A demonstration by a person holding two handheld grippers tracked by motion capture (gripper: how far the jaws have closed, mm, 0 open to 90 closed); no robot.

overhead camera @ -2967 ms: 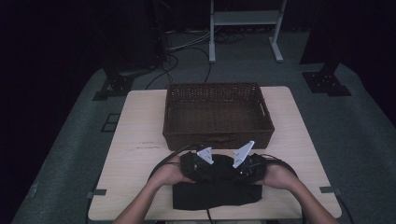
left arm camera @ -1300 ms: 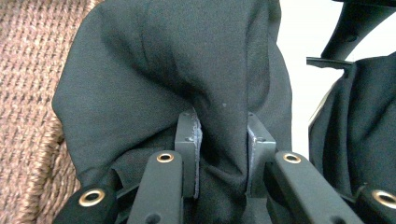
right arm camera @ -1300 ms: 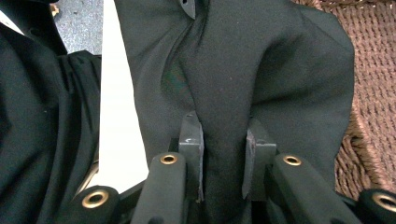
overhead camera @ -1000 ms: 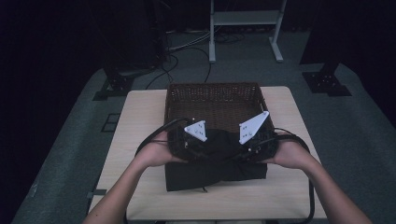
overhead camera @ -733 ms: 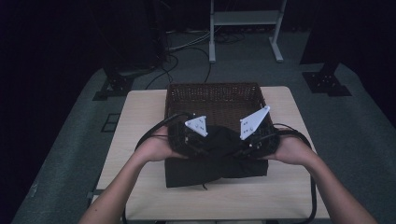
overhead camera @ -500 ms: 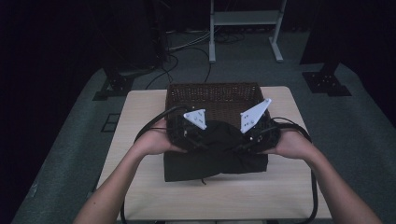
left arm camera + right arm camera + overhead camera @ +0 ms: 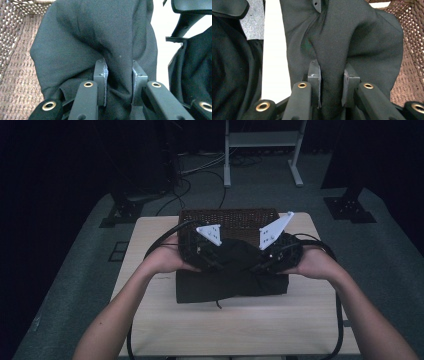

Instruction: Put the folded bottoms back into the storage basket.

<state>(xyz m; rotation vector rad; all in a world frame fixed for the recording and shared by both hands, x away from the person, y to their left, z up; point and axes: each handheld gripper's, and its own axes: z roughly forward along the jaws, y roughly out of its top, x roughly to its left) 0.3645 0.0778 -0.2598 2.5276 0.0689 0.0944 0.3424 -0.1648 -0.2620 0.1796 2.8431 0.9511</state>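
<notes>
Left gripper: jaws clamped on a fold of black cloth, held above the table. Cloth: hanging between both grippers, just near of the wicker basket. Right gripper: jaws pinching the same cloth.

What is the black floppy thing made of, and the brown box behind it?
The black thing looks like soft matte cloth: it folds, bunches and sags where the tongs pinch it. The brown box looks like a woven wicker basket, maybe rattan or a plastic imitation; its walls show a criss-cross weave with small holes.
</notes>
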